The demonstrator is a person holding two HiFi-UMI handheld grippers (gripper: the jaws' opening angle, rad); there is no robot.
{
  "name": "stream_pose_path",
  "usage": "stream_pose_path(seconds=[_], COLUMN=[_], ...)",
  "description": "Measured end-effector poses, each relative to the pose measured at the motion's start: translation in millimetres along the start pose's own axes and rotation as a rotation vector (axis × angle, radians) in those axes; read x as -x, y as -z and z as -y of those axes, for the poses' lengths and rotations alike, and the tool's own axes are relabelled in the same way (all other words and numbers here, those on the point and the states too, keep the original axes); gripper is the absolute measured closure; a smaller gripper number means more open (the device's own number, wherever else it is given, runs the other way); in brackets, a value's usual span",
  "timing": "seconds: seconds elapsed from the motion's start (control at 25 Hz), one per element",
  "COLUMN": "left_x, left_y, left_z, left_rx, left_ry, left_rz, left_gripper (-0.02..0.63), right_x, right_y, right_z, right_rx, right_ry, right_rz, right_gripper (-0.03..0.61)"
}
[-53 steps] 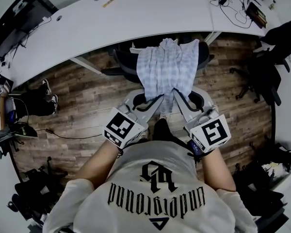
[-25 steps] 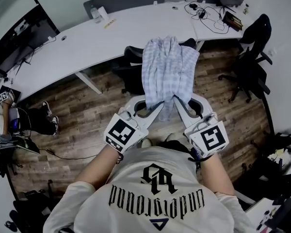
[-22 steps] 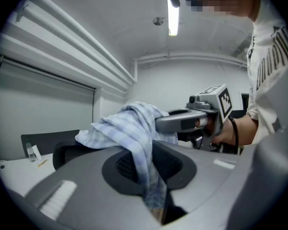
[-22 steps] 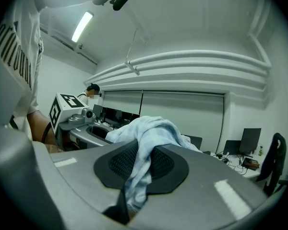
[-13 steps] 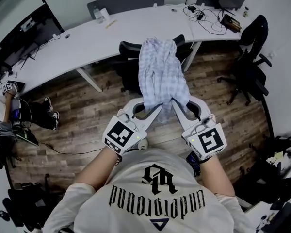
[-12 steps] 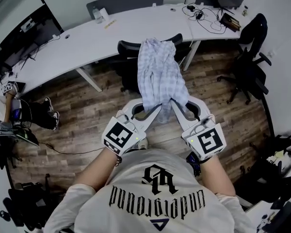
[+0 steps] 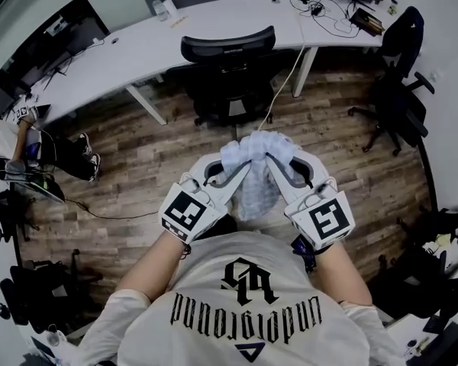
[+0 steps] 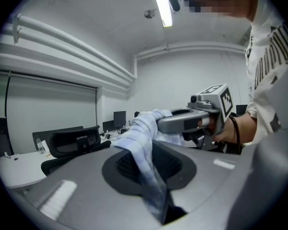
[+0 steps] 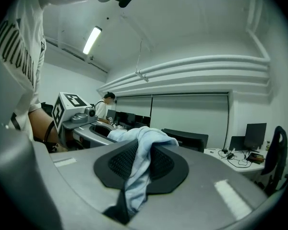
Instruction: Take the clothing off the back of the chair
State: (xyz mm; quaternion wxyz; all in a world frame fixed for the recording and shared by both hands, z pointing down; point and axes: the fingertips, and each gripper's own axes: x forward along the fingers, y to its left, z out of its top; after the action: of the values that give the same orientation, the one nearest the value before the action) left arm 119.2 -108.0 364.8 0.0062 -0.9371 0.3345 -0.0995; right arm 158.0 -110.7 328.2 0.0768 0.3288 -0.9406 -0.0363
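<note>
1. A wooden floor (image 7: 137, 155) fills the middle of the head view. A long white tabletop (image 7: 214, 21) curves across the upper part of the frame.

2. A black office chair (image 7: 229, 48) stands at upper centre, just below the tabletop edge, with its backrest facing the camera. A second dark chair (image 7: 401, 59) sits at the upper right.

3. The clothing (image 7: 256, 193), a pale checked garment, is bunched at the centre of the frame. It is held up in the air, well apart from the black office chair and lower in the picture. Its upper part is gathered between the two tool tips, and the rest hangs down between them toward the person's torso.

4. The left tool (image 7: 243, 168) reaches in from lower left. Its jaws are nearly together and pinch a fold of the clothing, and in the left gripper view the cloth runs up out of the narrow gap and over the pads.

5. The right tool (image 7: 273, 158) reaches in from lower right. Its jaws are likewise clamped on the clothing, which drapes over its pads in the right gripper view. The two tips sit just beside each other.
</note>
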Motion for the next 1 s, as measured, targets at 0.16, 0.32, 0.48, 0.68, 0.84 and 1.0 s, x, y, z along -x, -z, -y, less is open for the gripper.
stream_pose_path(seconds=[0.16,0.32,0.48,0.68,0.84,1.0], left_x=[15,27,39,67,100,138], left_y=[2,11,18,22,28,38], left_z=[24,35,44,51,57,65], left_rx=[0.020,-0.007,-0.013,-0.024,-0.026,-0.028], left_ry=[-0.011,-0.008,0.003,0.020,0.034,0.056], left_rz=[-0.026,-0.039,-0.041,-0.031,-0.031,-0.033], left_gripper=[0.515,0.515,0.515,0.515,0.515,0.515], right_x=[20,30,38,40,39,38], right_y=[5,13,17,13,8,8], right_z=[-18,-35,-51,-80,-115,-156], right_rx=[-0.021,-0.033,-0.043,-0.020,-0.011,-0.021], right_ry=[-0.007,-0.001,0.014,0.029,0.040,0.050], right_rz=[0.000,-0.016,-0.021,-0.038,-0.042,-0.054], right_gripper=[0.529,0.529,0.529,0.528,0.528,0.528])
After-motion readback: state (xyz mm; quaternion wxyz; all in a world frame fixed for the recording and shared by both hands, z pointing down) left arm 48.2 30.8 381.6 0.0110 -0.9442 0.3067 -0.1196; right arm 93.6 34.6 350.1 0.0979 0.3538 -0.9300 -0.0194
